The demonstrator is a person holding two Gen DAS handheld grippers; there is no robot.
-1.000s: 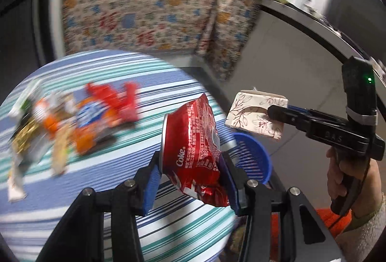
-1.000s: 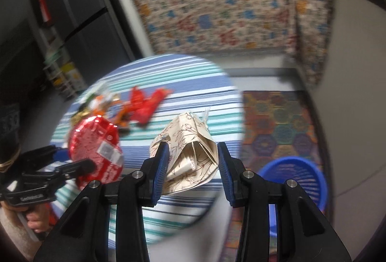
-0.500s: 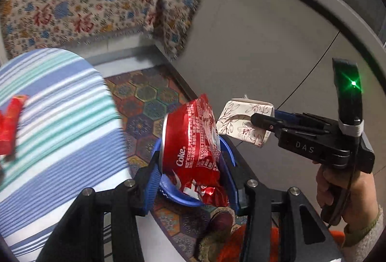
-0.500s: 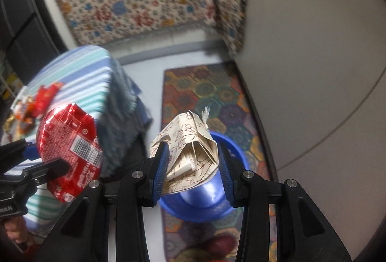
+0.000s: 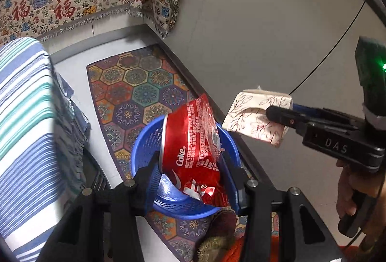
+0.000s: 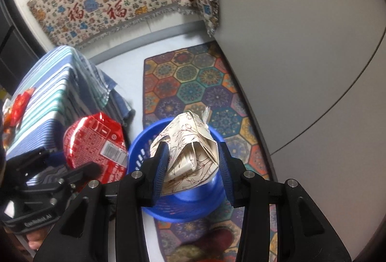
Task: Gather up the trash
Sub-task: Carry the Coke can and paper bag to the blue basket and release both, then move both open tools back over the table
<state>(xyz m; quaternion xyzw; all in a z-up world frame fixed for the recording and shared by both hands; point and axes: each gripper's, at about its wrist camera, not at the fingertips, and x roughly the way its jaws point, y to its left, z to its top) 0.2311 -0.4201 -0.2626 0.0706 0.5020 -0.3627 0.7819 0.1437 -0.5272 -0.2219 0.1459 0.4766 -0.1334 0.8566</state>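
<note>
can (image 5: 193, 146): red, white lettering | paper wad (image 6: 193, 153): cream, brown leaf print | basket (image 5: 144, 148): blue | rug (image 6: 193, 83) at 12 o'clock: multicolour hexagons | tablecloth (image 5: 21, 102): blue-teal-white stripes

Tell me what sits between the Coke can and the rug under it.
The blue basket: in the left wrist view the Coke can, held by the left tool, hangs over it, on the rug.

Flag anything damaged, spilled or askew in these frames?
Only the trash itself: the Coke can in the left gripper is crushed and torn, and the floral paper carton in the right gripper is crumpled. Both hang above the upright blue basket. No spill visible.
</note>
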